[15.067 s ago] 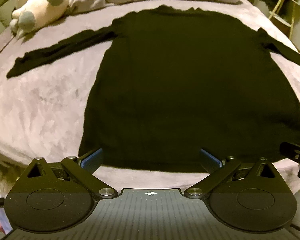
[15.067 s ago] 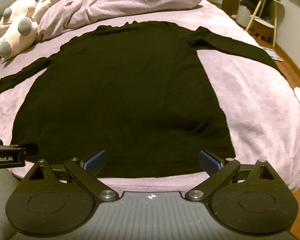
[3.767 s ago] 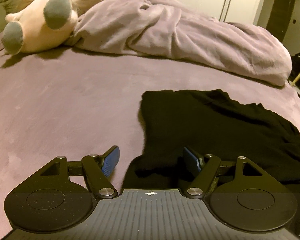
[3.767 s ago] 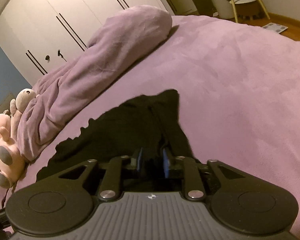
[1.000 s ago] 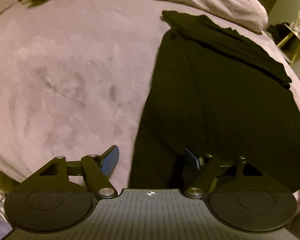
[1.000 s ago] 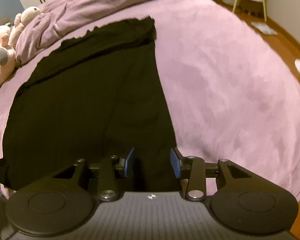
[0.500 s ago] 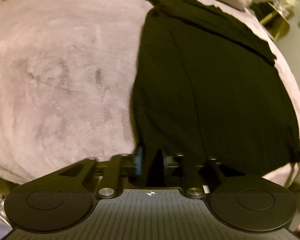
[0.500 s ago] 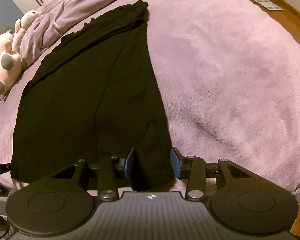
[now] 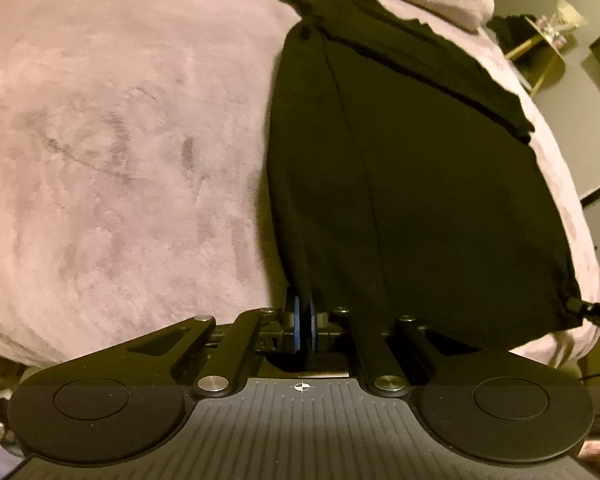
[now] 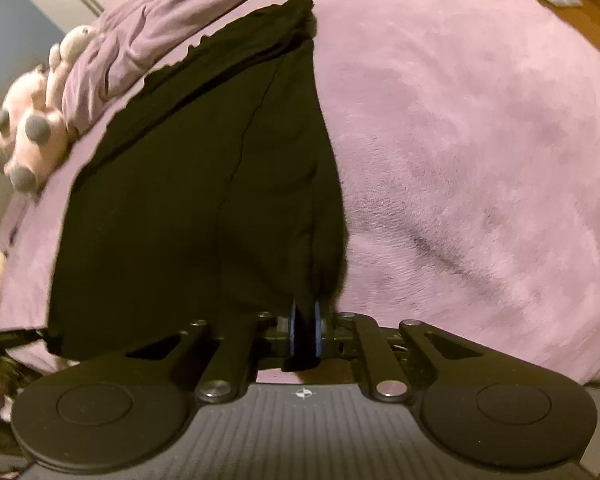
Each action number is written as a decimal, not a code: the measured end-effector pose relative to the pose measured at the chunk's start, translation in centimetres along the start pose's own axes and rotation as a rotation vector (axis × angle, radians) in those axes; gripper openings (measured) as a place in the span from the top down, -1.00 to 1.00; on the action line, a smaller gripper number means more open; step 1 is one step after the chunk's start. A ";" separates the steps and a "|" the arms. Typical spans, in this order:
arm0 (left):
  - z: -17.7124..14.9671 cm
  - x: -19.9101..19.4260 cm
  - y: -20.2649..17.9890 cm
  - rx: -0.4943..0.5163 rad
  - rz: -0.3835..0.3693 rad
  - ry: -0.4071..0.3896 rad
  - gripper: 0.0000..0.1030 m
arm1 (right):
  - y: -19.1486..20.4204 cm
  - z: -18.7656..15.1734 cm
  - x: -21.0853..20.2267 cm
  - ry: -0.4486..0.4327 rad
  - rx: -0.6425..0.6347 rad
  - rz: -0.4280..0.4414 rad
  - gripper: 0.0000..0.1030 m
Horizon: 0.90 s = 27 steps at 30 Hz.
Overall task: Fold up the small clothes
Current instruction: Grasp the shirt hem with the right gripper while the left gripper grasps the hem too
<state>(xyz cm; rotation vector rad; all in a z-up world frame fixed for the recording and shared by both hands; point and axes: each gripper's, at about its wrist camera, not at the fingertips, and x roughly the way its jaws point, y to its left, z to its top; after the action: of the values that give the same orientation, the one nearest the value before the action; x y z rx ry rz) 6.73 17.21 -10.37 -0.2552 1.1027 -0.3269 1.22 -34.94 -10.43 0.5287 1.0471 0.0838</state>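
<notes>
A black long-sleeved top (image 9: 412, 184) lies on the purple bed, its sleeves folded in across the far end; it also shows in the right wrist view (image 10: 204, 168). My left gripper (image 9: 303, 320) is shut on the top's near left hem corner. My right gripper (image 10: 305, 330) is shut on the near right hem corner, and the fabric there is pulled up into a taut ridge. The right gripper's tip shows at the right edge of the left wrist view (image 9: 596, 311).
The purple bedspread (image 10: 480, 160) spreads wide on both sides of the top. A bunched duvet (image 10: 148, 36) and a pink plush toy (image 10: 32, 136) lie at the head of the bed. A small side table (image 9: 548, 36) stands beyond the bed's right side.
My right gripper has closed on the hem corner it was straddling. My left gripper stays shut on its corner. Both have lifted the near hem slightly.
</notes>
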 end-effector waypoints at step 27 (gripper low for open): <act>16.5 1.7 -1.2 -0.203 0.109 -0.349 0.70 | 2.8 16.9 5.6 -0.283 0.156 0.063 0.72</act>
<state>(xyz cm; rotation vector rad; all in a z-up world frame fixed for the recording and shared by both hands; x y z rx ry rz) 22.18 16.06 -4.25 -0.4146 0.8004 -0.0673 18.86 -37.09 -7.10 0.6938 0.7640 -0.0176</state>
